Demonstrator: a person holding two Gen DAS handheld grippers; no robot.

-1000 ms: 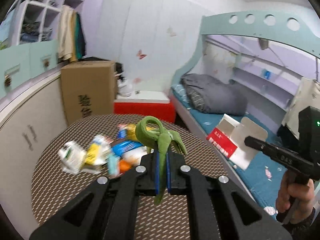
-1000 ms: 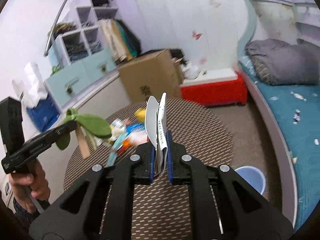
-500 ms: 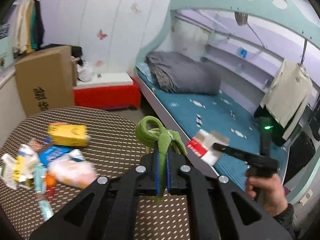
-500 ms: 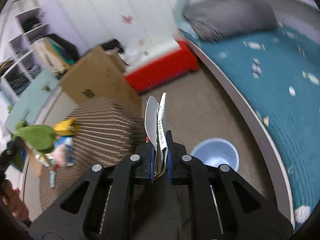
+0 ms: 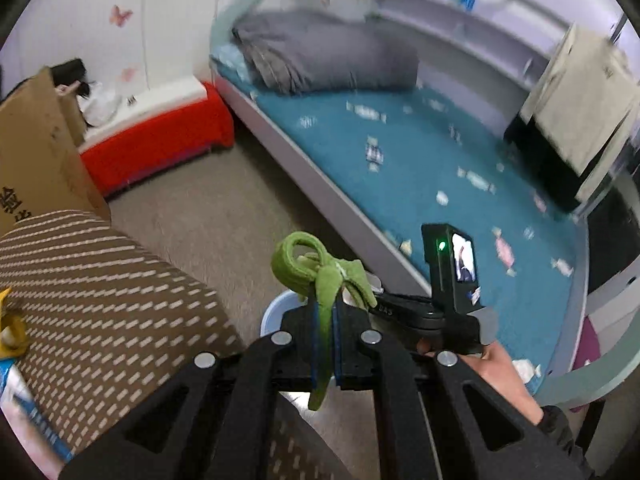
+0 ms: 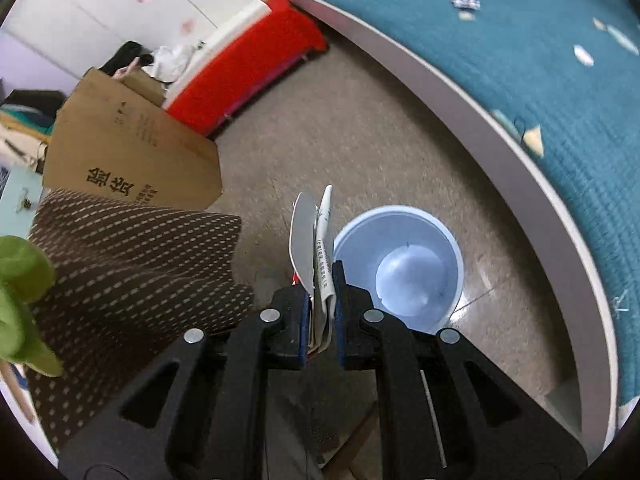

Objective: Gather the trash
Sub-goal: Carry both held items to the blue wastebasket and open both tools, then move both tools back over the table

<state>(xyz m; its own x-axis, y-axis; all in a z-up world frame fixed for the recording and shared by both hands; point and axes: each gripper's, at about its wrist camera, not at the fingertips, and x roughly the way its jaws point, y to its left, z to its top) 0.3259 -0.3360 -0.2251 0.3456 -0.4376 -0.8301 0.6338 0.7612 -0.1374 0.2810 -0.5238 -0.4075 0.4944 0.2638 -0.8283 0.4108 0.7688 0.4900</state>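
Observation:
My left gripper (image 5: 325,312) is shut on a green peel-like scrap (image 5: 320,272), held over the floor beside the table. My right gripper (image 6: 320,280) is shut on a flattened white and red carton (image 6: 316,240), just left of and above a pale blue bin (image 6: 400,264) that stands on the floor. In the left wrist view the bin (image 5: 276,312) shows only as a rim behind my fingers, and the right gripper's body (image 5: 448,280) with a hand under it is close on the right. The green scrap (image 6: 20,304) shows at the left edge of the right wrist view.
A round table with a brown patterned cloth (image 5: 100,292) lies to the left, with a few packets (image 5: 12,332) at its edge. A cardboard box (image 6: 128,148), a red bench (image 6: 244,68) and a bed with a teal cover (image 5: 420,168) ring the floor.
Both grippers swung right, away from the table's trash pile, and sank toward the floor. The blue bin has come in close under them. Both loads are still held.

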